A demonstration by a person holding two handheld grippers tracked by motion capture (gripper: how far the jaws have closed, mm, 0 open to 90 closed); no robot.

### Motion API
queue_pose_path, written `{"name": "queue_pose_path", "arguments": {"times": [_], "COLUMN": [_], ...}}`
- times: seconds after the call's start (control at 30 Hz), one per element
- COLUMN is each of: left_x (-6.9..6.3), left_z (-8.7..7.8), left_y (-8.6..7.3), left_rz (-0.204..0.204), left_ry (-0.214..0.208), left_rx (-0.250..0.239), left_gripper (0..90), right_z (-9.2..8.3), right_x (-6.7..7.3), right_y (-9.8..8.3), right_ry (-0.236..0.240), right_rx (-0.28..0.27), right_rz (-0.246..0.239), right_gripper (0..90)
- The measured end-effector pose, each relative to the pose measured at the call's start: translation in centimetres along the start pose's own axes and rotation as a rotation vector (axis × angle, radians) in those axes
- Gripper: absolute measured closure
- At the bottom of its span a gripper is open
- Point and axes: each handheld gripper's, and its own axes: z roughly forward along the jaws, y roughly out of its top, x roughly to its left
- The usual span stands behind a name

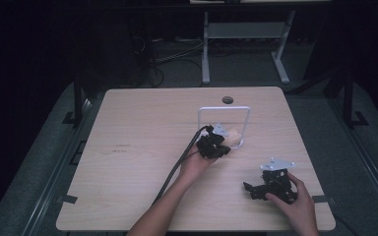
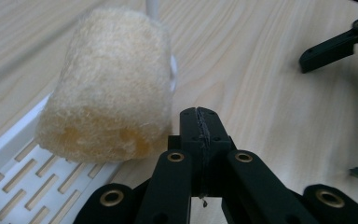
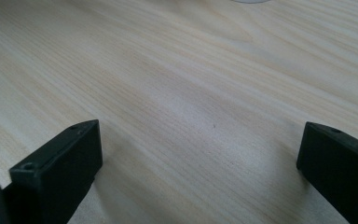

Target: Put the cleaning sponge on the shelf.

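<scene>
Lying on the white slotted tray point(image 2: 32, 172), the loofah sponge point(image 2: 109, 88) sat at ten o'clock from the left gripper point(image 2: 200, 122), clenched empty; right gripper point(image 3: 200, 154) gaped farther off.

the left gripper point(image 2: 200, 122) has its two black jaws pressed together with nothing between them, just beside a pale yellow fibrous loofah sponge point(image 2: 109, 86). the sponge rests on a white slotted plastic tray point(image 2: 23, 175) lying on the light wooden table point(image 2: 261, 84).
</scene>
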Motion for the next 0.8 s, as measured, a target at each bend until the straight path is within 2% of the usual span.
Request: {"name": "queue_pose_path", "arguments": {"times": [0.17,0.8], "left_x": [0.5,2.4], "left_z": [0.2,-0.9], "left_y": [-0.3,-1.4], "left_rz": [-0.011,-0.021], "left_ry": [0.016,0.1], "left_rx": [0.018,0.048], "left_gripper": [89.7,89.6], "right_z": [0.0,0.0], "right_x": [0.0,0.0], "right_y": [0.0,0.0], "right_ry": [0.0,-0.002], "right_rx": [0.0,0.001], "right_rz": [0.0,-0.002], "right_gripper": [0.0,0.0]}}
